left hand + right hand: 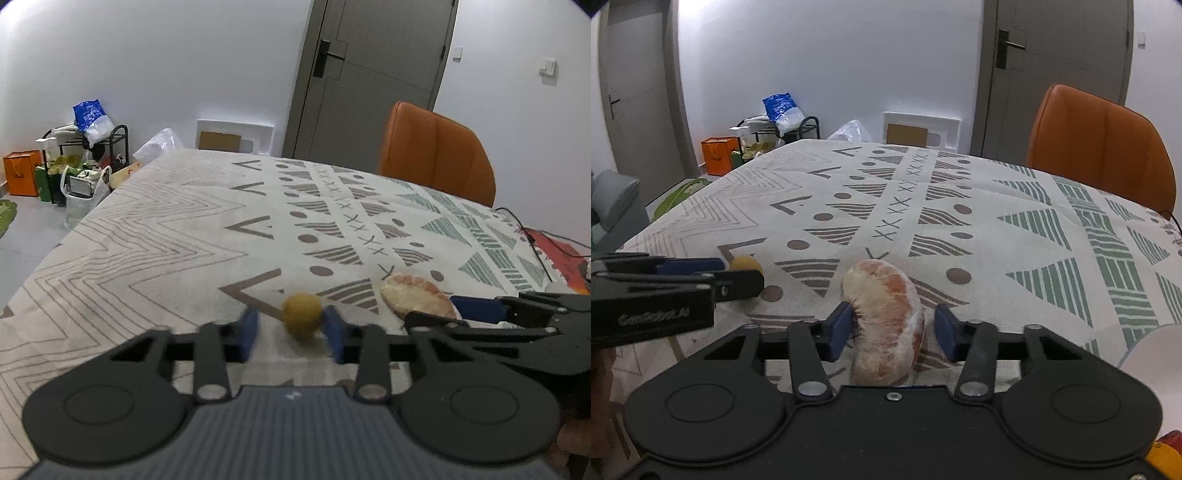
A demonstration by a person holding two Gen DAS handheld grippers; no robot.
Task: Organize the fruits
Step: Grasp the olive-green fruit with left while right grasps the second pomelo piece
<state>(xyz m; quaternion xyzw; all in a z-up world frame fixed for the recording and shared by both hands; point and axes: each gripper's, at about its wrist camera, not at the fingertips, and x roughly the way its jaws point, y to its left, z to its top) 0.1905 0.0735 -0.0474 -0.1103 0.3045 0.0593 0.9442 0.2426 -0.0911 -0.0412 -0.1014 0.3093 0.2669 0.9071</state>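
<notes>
A small round yellow-brown fruit [301, 314] lies on the patterned tablecloth [166, 240] between the blue pads of my left gripper [291, 332]. Its right pad touches the fruit; the left pad is blurred close beside it, so I read the gripper as shut on the fruit. A peeled pink-orange citrus segment [886, 321] lies between the pads of my right gripper [894, 330]. There the left pad touches it and a small gap shows at the right pad [947, 332], so this gripper is open. Each view shows the other gripper from the side: the right gripper [491, 308], the left gripper [713, 271].
An orange chair [1100, 147] stands at the table's far right edge. A white rim [1156, 354] and some orange-red fruit [1163, 454] sit at my near right. A black cable [532, 236] and a red item lie to the right. Bags clutter the floor at the left.
</notes>
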